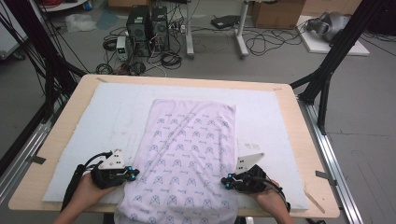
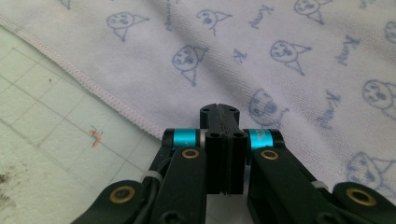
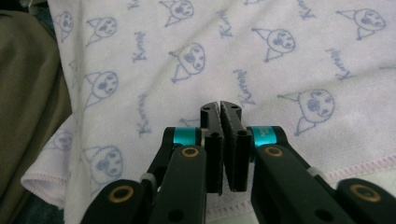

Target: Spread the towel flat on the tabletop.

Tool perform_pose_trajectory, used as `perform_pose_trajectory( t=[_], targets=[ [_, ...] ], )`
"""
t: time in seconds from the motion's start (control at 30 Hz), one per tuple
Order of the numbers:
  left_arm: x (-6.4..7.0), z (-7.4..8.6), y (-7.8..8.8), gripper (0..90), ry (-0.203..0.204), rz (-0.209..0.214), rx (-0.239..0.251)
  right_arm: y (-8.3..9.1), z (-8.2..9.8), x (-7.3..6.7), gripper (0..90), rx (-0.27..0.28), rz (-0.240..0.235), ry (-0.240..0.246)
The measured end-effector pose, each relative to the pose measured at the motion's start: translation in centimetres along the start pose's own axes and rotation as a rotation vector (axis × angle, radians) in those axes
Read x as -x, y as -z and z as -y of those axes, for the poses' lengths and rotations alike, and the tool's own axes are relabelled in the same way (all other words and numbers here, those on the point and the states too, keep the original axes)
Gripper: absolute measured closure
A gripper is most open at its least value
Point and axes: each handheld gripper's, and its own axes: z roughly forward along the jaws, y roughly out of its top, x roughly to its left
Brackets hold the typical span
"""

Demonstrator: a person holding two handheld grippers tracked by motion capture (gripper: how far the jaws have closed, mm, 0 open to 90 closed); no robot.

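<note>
High view: pale pink printed terry towel [image 1: 187, 158] at table centre, hanging off at 6 o'clock. My left gripper [image 1: 132, 174] and right gripper [image 1: 226, 182] have jaws pressed together, empty. Overhang could drag it down.

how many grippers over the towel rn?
2. The left gripper sits at the towel's left edge near the table front, the right gripper at its right edge. Both have their jaws together.

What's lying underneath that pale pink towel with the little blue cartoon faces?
The pale pink printed towel lies on a white gridded mat, which rests on a light wooden table. The towel's near end hangs over the table edge. Whatever lies beneath its middle is covered.
</note>
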Motion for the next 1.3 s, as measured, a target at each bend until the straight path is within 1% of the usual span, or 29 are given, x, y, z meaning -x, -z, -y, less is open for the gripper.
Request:
perform_pose_trajectory(
  t=[0.03,0.1,0.13,0.17,0.2,0.23,0.27,0.3,0.33,0.37,0.4,0.5,0.53,0.57,0.6,0.63,0.7,0.77,0.83,0.87,0.93,1.0,1.1,1.17,1.23,1.27,1.3],
  targets=[
    [0.0,0.1,0.1,89.1,0.007,-0.007,0.008,0.0,0.0,0.0,88.8,-0.006,-0.008,-0.001],
    [0.2,0.5,0.7,89.1,0.016,-0.016,0.009,0.2,0.1,0.0,89.3,-0.008,-0.025,-0.009],
    [0.3,0.8,1.1,89.0,0.021,-0.021,0.019,0.4,0.3,-0.3,89.3,-0.009,-0.031,-0.005],
    [0.4,1.1,1.6,89.1,0.023,-0.024,0.027,0.7,0.5,-0.5,89.2,-0.006,-0.029,0.008],
    [0.3,1.3,2.0,89.2,0.025,-0.015,0.031,1.0,0.7,-0.8,89.2,0.005,-0.033,0.004],
    [0.3,1.4,2.3,89.6,0.030,-0.022,0.036,1.3,0.9,-0.9,89.2,0.026,-0.047,-0.008],
    [0.2,1.5,2.4,89.2,0.033,-0.028,0.040,1.5,0.9,-0.9,88.9,0.043,-0.070,-0.010],
    [0.1,1.5,2.5,84.0,0.051,-0.033,0.050,1.7,0.7,-0.9,88.0,0.055,-0.073,-0.004],
    [-0.1,1.4,2.5,76.5,0.057,-0.036,0.054,1.9,0.5,-0.8,86.0,0.068,-0.072,-0.003],
    [-0.2,1.3,2.4,74.6,0.056,-0.040,0.066,2.0,0.3,-0.6,82.4,0.082,-0.073,-0.017],
    [-0.4,1.1,2.3,72.9,0.057,-0.043,0.077,2.0,0.1,-0.3,79.9,0.089,-0.069,-0.022],
    [-1.0,0.2,1.9,67.0,0.060,-0.054,0.111,1.7,-0.1,0.5,71.0,0.097,-0.028,-0.036],
    [-1.3,-0.2,1.7,65.8,0.060,-0.057,0.125,1.6,-0.2,0.9,69.9,0.094,-0.034,-0.053],
    [-1.6,-0.5,1.4,64.1,0.064,-0.057,0.135,1.5,-0.2,1.2,66.8,0.096,-0.026,-0.055],
    [-1.8,-0.8,1.1,63.4,0.069,-0.056,0.146,1.4,-0.2,1.6,64.4,0.096,0.000,-0.057],
    [-2.2,-1.1,0.8,62.4,0.073,-0.056,0.147,1.4,-0.3,1.9,63.6,0.093,0.010,-0.075],
    [-2.7,-1.5,0.1,60.6,0.086,-0.055,0.154,1.3,-0.4,2.7,59.0,0.104,0.045,-0.089],
    [-3.3,-1.9,-0.5,58.6,0.097,-0.056,0.157,1.3,-0.5,3.4,56.0,0.109,0.061,-0.111],
    [-3.8,-2.3,-1.0,55.6,0.107,-0.062,0.158,1.3,-0.7,4.2,53.9,0.121,0.081,-0.122],
    [-4.0,-2.4,-1.2,54.8,0.111,-0.063,0.161,1.2,-0.8,4.6,51.4,0.127,0.093,-0.122],
    [-4.5,-2.6,-1.5,53.2,0.127,-0.070,0.185,1.2,-1.2,5.2,47.7,0.129,0.118,-0.134],
    [-4.8,-2.8,-1.6,51.2,0.137,-0.078,0.199,1.2,-1.4,5.7,43.5,0.140,0.126,-0.152],
    [-5.2,-2.9,-1.6,49.5,0.156,-0.095,0.225,1.1,-1.7,6.6,40.8,0.157,0.153,-0.163],
    [-5.4,-2.8,-1.4,48.9,0.169,-0.103,0.230,1.1,-1.8,7.1,38.5,0.158,0.166,-0.168],
    [-5.5,-2.7,-1.4,48.0,0.180,-0.109,0.227,1.1,-1.9,7.7,36.7,0.174,0.172,-0.185],
    [-5.6,-2.7,-1.4,47.7,0.174,-0.111,0.222,1.1,-1.9,8.0,36.1,0.177,0.178,-0.189],
    [-5.6,-2.6,-1.4,47.7,0.179,-0.112,0.219,1.1,-1.9,8.2,35.5,0.180,0.182,-0.194]
  ],
)
